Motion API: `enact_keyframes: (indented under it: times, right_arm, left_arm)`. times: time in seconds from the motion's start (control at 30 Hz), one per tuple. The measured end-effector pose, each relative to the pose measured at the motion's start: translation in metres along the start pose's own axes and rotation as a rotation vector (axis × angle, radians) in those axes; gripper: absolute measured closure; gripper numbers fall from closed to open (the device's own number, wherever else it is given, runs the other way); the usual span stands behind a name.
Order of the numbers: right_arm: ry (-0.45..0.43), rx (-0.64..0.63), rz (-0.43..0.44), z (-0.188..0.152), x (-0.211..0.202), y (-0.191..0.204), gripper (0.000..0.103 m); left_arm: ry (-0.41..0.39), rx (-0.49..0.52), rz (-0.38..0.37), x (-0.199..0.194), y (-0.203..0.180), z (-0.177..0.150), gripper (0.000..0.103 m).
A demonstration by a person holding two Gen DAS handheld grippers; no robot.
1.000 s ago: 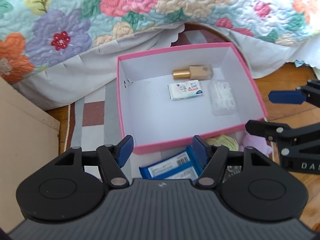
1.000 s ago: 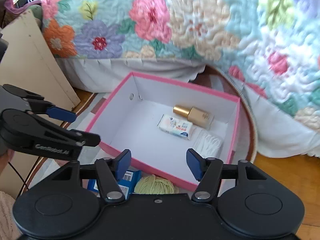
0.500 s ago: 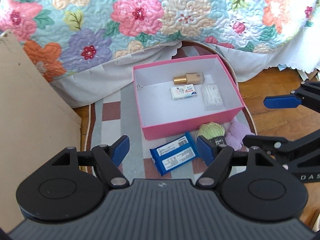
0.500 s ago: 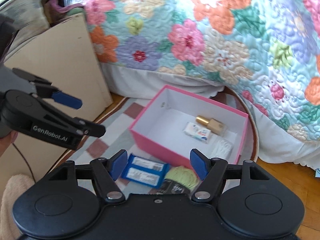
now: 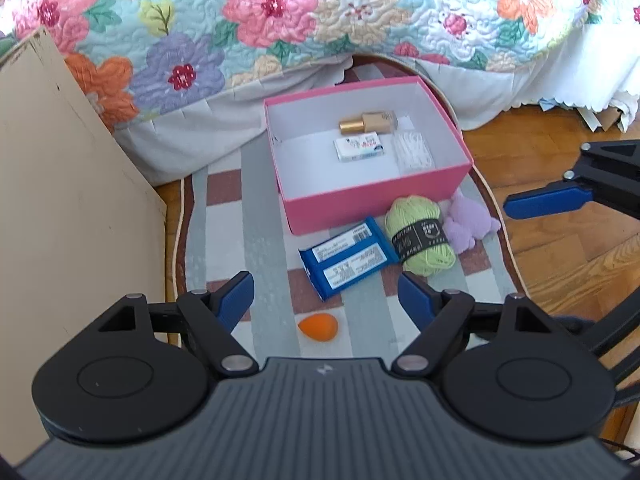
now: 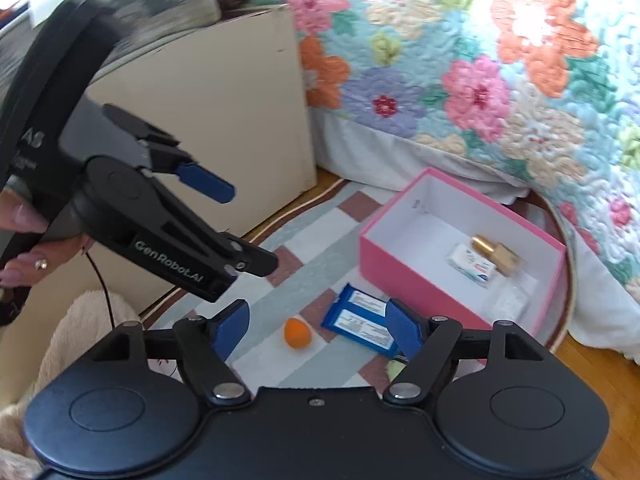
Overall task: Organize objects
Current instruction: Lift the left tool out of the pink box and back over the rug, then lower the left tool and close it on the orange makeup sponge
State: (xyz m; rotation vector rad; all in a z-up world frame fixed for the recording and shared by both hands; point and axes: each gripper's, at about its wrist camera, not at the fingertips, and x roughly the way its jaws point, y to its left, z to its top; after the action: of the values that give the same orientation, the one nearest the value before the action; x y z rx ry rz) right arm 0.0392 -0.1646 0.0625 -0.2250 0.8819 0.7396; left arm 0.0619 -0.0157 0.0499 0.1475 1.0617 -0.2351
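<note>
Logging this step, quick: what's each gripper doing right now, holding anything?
Left gripper: jaws opening, nothing between them.
Right gripper: jaws opening, nothing held.

You are showing a black plastic left gripper (image 6: 224,236) with blue finger pads (image 6: 206,182), silver screws and white "GenRobot.AI" lettering.
</note>
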Motion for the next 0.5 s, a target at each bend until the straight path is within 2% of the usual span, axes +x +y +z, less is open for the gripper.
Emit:
enact_keyframes:
  times: [0.1,0.23,0.3,0.4,0.5]
  right_arm:
    - [-0.033,-0.042,0.006,-0.011,0.012,0.007,0.013]
    - [-0.063,-0.124,-0.084,-0.023,0.034,0.014,0.012]
    - [-0.065,-0.167,-0.103,-0.028,0.046,0.017,0.012]
    - [-0.042,-0.200,-0.079,-0.035,0.067,0.020,0.012]
    - [-0.008,-0.252,-0.054,-0.043,0.091,0.028,0.012]
  left_arm:
    - [0.005,-0.006,-0.010,0.009,0.004,-0.010,0.025]
    - [0.015,-0.035,-0.017,0.027,0.015,-0.021,0.025]
    - [0.016,-0.046,-0.018,0.035,0.020,-0.025,0.025]
    - [0.018,-0.054,-0.016,0.051,0.027,-0.032,0.025]
    - [0.019,-0.086,0.023,0.068,0.036,-0.038,0.025]
